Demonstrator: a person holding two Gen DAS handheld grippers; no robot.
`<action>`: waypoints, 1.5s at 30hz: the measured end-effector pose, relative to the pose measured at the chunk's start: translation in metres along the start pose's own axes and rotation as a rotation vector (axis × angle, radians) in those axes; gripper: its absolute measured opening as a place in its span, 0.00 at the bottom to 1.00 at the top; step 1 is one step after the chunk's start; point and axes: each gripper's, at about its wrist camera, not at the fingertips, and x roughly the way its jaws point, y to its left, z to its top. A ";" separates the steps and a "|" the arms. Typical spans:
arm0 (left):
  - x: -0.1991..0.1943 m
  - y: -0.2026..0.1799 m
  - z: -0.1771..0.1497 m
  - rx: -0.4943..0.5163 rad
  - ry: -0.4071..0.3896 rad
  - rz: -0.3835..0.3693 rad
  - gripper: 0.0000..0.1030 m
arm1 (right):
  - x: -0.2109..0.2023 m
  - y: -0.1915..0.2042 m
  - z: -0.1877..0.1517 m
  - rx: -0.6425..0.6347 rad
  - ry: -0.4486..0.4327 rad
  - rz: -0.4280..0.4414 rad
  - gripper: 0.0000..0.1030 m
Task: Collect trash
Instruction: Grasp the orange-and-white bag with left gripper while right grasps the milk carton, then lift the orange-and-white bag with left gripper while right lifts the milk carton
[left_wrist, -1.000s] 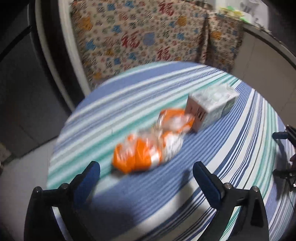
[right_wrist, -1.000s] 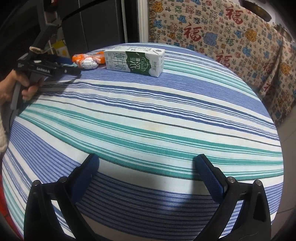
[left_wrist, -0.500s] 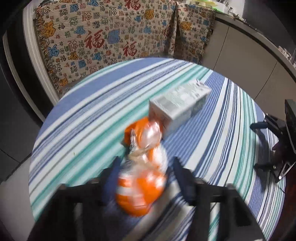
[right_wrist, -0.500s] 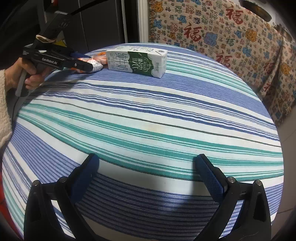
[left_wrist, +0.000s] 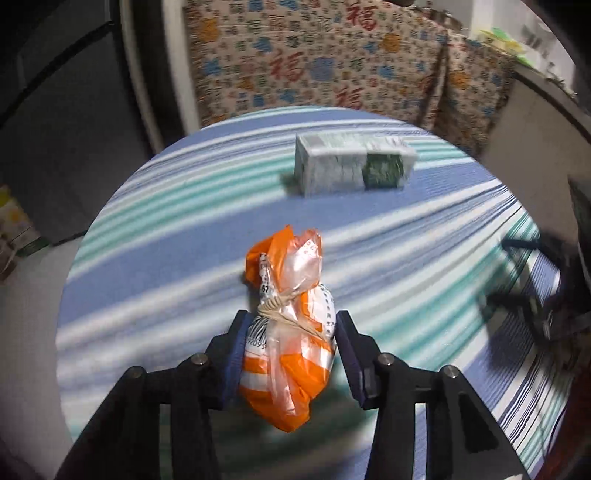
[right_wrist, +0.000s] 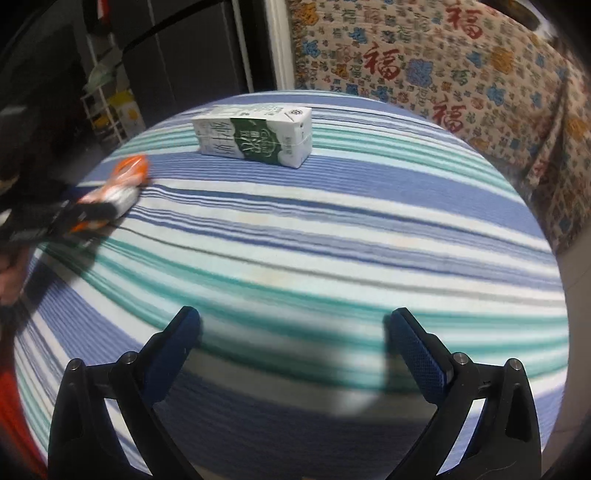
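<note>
step: bagged trash pickup | left gripper (left_wrist: 290, 332) pinched orange bag (left_wrist: 288, 354) above striped table (left_wrist: 166, 258) | right gripper (right_wrist: 293, 332) spread, idle | next: likely carry bag off; milk carton (right_wrist: 255, 134) remained

The left gripper (left_wrist: 290, 350) has its two fingers (left_wrist: 236, 350) drawn in close, the blue pads pressing on either side of an orange and white tied bag (left_wrist: 288, 332), which fills the gap between them. Its black linkage arms run back toward six o'clock in the left wrist view. From the right wrist view this gripper sits at nine o'clock, blurred, with a hand (right_wrist: 13, 273) behind it at the frame edge. The right gripper (right_wrist: 293, 343) has its fingers (right_wrist: 417, 354) spread wide apart with nothing between them, held above the near edge of the striped worktop (right_wrist: 332, 236), pointing toward twelve o'clock.
</note>
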 end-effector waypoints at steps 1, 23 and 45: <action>-0.004 -0.006 -0.007 -0.001 -0.019 0.031 0.47 | 0.006 -0.004 0.007 -0.026 0.014 0.002 0.99; 0.007 -0.013 -0.017 -0.039 -0.079 0.001 0.67 | 0.055 -0.022 0.111 -0.018 -0.024 0.290 0.47; -0.001 -0.025 -0.032 -0.093 -0.085 0.006 0.70 | -0.034 -0.065 -0.018 0.093 -0.102 0.101 0.98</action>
